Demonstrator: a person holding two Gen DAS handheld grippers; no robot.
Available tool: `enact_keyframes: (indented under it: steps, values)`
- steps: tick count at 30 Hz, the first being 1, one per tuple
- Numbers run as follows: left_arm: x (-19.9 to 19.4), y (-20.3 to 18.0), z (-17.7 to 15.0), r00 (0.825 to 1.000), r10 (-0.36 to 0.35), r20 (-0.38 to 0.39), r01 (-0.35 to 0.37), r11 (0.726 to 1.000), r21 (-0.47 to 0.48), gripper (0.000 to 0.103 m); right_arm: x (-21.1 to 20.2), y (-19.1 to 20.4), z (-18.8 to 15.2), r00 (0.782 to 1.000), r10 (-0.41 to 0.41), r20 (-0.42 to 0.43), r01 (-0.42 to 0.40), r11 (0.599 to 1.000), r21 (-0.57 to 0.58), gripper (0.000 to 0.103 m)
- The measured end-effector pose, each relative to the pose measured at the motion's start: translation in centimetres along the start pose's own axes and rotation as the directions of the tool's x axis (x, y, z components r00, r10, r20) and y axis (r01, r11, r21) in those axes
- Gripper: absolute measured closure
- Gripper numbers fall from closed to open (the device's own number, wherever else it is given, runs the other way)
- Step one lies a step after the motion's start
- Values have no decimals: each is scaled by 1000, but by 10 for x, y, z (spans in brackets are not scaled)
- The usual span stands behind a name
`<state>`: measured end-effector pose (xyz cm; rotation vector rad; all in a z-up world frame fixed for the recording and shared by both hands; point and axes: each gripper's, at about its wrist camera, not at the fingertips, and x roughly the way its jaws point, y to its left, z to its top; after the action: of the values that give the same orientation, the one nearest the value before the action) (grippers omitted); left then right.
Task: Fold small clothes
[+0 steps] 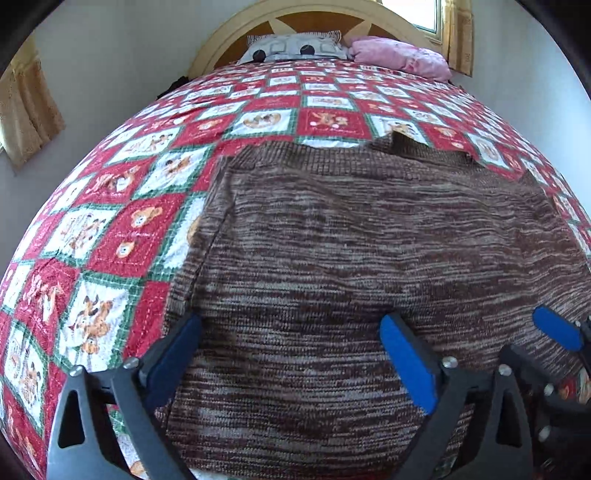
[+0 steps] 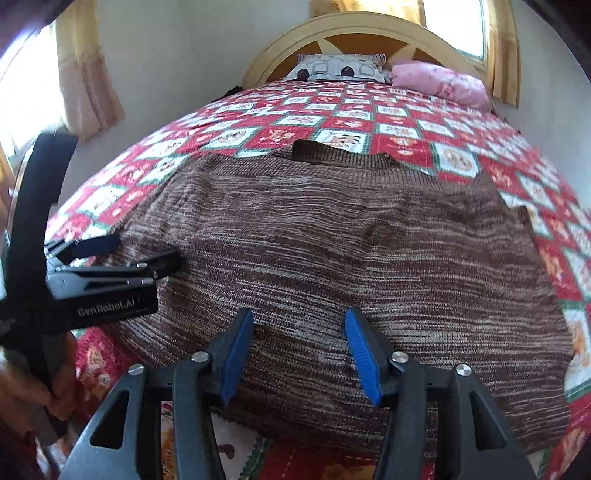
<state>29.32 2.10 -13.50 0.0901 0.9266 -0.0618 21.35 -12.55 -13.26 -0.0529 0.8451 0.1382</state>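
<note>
A brown-and-cream marled knit sweater [image 1: 369,240] lies spread flat across the near part of my bed, its ribbed neck opening [image 2: 325,153] turned toward the headboard and its hem nearest me. It rests on a patchwork quilt [image 1: 110,221] of red and white squares edged in green, printed with cartoon animals.

My left gripper [image 1: 291,354] hangs over the sweater's near left portion with its blue-padded jaws spread wide; knit shows between the pads, but neither pad presses on it. Its left finger [image 1: 177,354] sits at the sweater's left edge, where knit meets quilt. My right gripper [image 2: 299,354] hangs over the near middle of the garment, jaws parted about halfway, nothing clamped between them. In the right wrist view my left gripper reaches in from the left side, held in my hand [image 2: 33,391], its fingers pointing across the sweater's left edge. In the left wrist view a blue pad of the right gripper shows at the right margin.

Beyond the sweater, a grey-and-white patterned pillow [image 1: 295,48] and a pink pillow [image 1: 399,55] lean against the arched wooden headboard [image 2: 354,33]. Yellow curtains [image 2: 85,74] hang at the windows on either side.
</note>
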Motion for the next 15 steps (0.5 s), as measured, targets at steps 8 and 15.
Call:
enact_keyframes:
  steps: [8, 15]
  values:
    - [-34, 37, -20, 989, -111, 102, 126, 979, -160, 2, -8, -12, -2, 998, 6, 57, -8, 999, 47, 42]
    - [-46, 100, -40, 982, -129, 137, 176, 891, -419, 3, -10, -25, -3, 995, 64, 80, -75, 988, 136, 42]
